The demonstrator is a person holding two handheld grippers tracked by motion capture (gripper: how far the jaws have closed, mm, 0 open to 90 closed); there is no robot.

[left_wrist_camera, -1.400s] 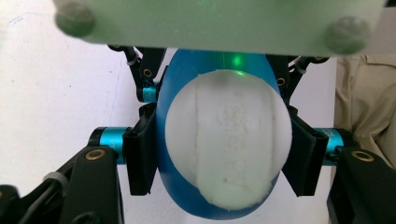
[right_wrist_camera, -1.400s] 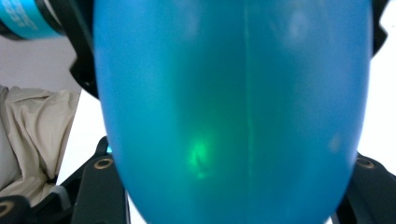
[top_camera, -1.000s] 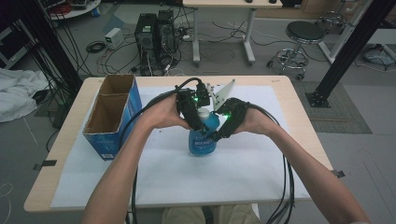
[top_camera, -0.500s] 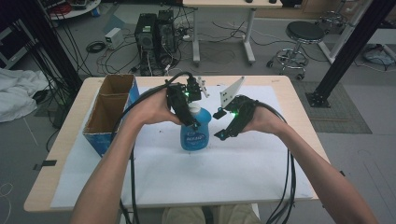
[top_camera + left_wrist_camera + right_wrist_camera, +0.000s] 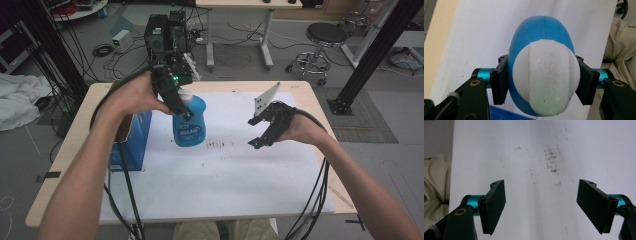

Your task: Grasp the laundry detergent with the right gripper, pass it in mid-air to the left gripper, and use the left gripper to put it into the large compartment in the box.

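the left gripper (image 5: 181, 102) is clamping the white cap (image 5: 546, 80) of the blue dish soap bottle (image 5: 189, 122), carrying it above the white paper sheet (image 5: 225, 170) toward the far left, near the blue cardboard box (image 5: 131, 145). the right gripper (image 5: 263, 131) is hanging empty at the right, its jaws having just been opening wide. the bottle is hanging from its cap alone, so a swing could be loosening the cap or knocking the box's rim.
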